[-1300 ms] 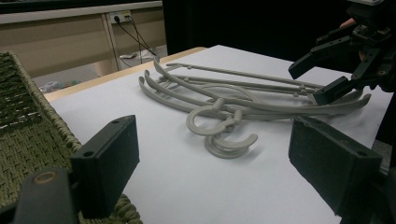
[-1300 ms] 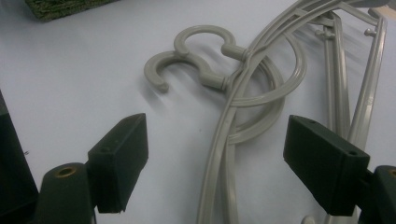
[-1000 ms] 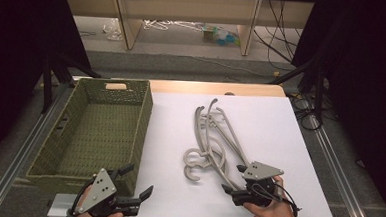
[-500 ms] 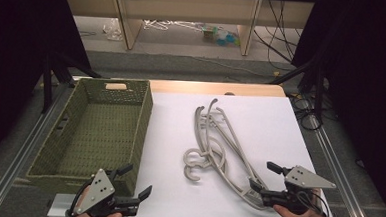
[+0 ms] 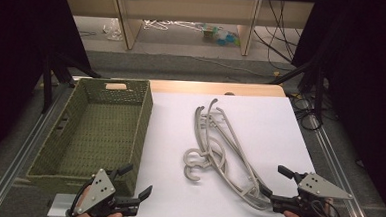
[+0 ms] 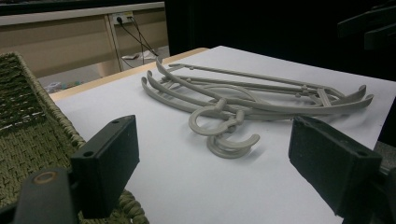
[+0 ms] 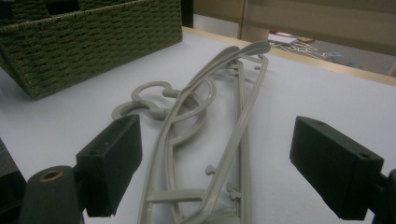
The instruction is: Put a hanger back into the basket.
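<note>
A stack of grey plastic hangers (image 5: 229,140) lies on the white tabletop (image 5: 270,122), hooks toward the near left. A green woven basket (image 5: 145,116) stands empty at the left. My left gripper (image 5: 138,179) rests open at the near edge beside the basket's corner, its jaws facing the hanger hooks (image 6: 224,135) with nothing between them. My right gripper (image 5: 273,181) is at the near right, just off the hangers' near end. Its jaws have just been opening and stand wide, and the hanger arms (image 7: 201,116) run between the pads without touching them.
The basket wall (image 6: 28,135) sits close to my left gripper's left jaw, and its corner (image 7: 93,42) shows beyond the right gripper. Beyond the table's wooden far edge (image 5: 217,88) are a low shelf unit, floor clutter and cables. Metal rails run along both table sides.
My right gripper has moved to the right along the near edge, off the hangers' near end. The left gripper and the hangers have stayed put.
</note>
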`<action>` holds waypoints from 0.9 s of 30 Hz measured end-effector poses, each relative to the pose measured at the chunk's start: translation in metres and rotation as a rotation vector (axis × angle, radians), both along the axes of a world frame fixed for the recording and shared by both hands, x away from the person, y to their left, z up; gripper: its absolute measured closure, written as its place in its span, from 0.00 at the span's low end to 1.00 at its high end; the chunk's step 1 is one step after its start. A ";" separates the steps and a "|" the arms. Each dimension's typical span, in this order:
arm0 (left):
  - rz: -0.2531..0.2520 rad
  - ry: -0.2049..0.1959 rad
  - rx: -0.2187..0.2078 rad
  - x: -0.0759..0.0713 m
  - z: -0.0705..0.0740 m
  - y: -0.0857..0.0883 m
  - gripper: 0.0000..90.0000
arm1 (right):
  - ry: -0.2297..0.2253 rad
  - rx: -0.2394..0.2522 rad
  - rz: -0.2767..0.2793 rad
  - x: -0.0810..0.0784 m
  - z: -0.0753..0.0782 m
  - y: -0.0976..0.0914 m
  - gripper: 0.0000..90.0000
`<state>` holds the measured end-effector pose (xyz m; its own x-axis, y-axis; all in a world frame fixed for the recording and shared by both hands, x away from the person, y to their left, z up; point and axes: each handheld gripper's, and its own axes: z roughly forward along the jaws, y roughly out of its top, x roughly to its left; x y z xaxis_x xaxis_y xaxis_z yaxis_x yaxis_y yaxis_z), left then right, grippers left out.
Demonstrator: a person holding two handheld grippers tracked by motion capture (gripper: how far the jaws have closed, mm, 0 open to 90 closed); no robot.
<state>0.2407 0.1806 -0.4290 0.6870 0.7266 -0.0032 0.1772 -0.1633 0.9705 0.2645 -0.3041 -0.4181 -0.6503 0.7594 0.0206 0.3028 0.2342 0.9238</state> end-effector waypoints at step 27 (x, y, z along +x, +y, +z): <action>0.002 0.004 -0.002 0.001 -0.001 -0.001 0.18 | 0.085 -0.166 0.152 0.030 -0.013 0.063 0.21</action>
